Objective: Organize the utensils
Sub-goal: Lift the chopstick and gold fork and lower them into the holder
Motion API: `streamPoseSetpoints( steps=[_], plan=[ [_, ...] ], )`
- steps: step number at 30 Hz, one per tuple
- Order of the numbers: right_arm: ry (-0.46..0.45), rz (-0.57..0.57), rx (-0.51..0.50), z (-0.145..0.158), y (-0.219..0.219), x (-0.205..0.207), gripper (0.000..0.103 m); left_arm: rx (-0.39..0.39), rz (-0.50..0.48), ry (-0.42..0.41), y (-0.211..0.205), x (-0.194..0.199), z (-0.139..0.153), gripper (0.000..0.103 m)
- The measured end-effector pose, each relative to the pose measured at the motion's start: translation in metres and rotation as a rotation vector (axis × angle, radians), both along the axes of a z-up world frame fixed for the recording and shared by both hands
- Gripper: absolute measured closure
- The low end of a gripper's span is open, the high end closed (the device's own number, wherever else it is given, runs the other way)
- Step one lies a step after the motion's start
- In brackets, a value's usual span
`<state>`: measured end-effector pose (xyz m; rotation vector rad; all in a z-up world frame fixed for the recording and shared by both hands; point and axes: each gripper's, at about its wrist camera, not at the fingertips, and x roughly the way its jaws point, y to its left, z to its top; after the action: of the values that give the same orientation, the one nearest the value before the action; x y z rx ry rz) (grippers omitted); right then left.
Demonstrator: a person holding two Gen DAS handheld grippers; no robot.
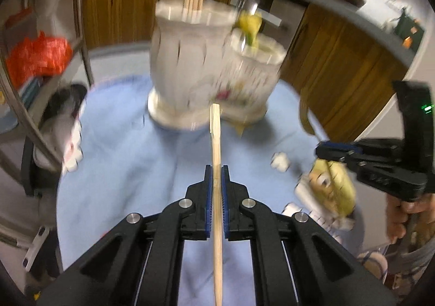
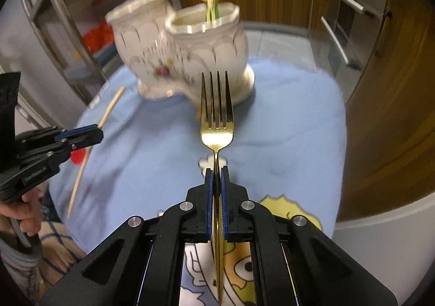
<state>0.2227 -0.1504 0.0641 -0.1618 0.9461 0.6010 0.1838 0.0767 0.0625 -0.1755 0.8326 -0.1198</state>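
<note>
Utensils gripped in both grippers.
Left gripper (image 1: 217, 170) fingers clamp a wooden chopstick (image 1: 216, 137); right gripper (image 2: 217, 171) fingers clamp a gold fork (image 2: 217, 115); ceramic holder (image 2: 185, 53) stands far.

Gold fork (image 2: 217, 113) in right tongs (image 2: 216, 170), before seemingly two-part ceramic holder (image 2: 190, 53)
</note>
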Motion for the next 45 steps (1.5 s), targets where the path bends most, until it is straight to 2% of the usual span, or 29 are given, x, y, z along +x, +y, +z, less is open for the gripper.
streamPoseSetpoints(
  steps=[8,13,27,35,39,45],
  plan=[
    [-0.121,-0.026,0.188,0.024,-0.011,0.007,0.097,-0.006,0.027,-0.226,-0.001,-0.017,0.038,0.098],
    [-0.186,-0.018,0.259,0.038,-0.004,0.016,0.097,-0.013,0.028,-0.352,0.009,-0.011,0.054,0.098],
    [-0.337,0.021,0.379,0.078,0.006,0.032,0.097,-0.035,0.045,-0.572,0.020,0.026,0.090,0.098],
    [-0.445,0.040,0.476,0.117,0.007,0.037,0.097,-0.096,0.085,-0.687,0.038,0.053,0.105,0.098],
    [-0.460,0.019,0.537,0.125,0.003,0.045,0.097,-0.119,0.109,-0.766,0.046,0.062,0.115,0.098],
    [-0.469,-0.016,0.537,0.122,0.008,0.058,0.097,-0.066,0.184,-0.867,0.044,0.065,0.127,0.098]
  ],
)
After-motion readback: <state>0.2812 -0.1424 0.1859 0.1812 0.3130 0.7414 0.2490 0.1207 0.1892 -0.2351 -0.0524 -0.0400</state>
